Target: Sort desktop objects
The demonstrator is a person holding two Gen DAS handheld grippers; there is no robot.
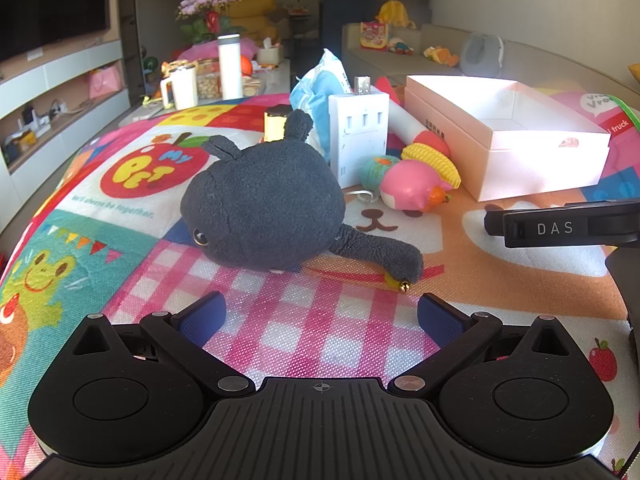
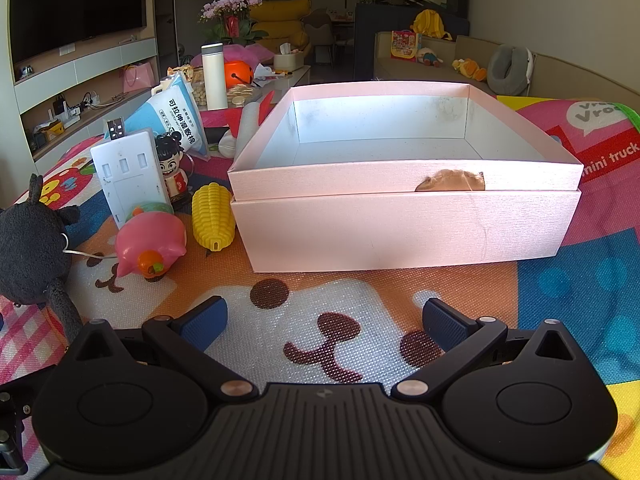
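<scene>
Sunlit living room, with a bright cartoon-printed play mat (image 1: 132, 216) as the work surface. On the mat lies a dark grey plush toy (image 1: 262, 212), its round body straight ahead of the left gripper (image 1: 320, 316) and just beyond the fingertips. Its one long limb stretches along the mat toward the right finger. The left gripper's blue-padded fingers are spread wide and hold nothing. Behind the plush stand a white power strip (image 1: 358, 136), a pink pig toy (image 1: 412, 190) and a yellow toy corn (image 2: 212, 216). To the right sits an empty pink box (image 2: 404, 204), directly facing the right gripper (image 2: 324, 318), which is also wide open and empty. The left hand looks nearer the plush; the right is nearer the box.
</scene>
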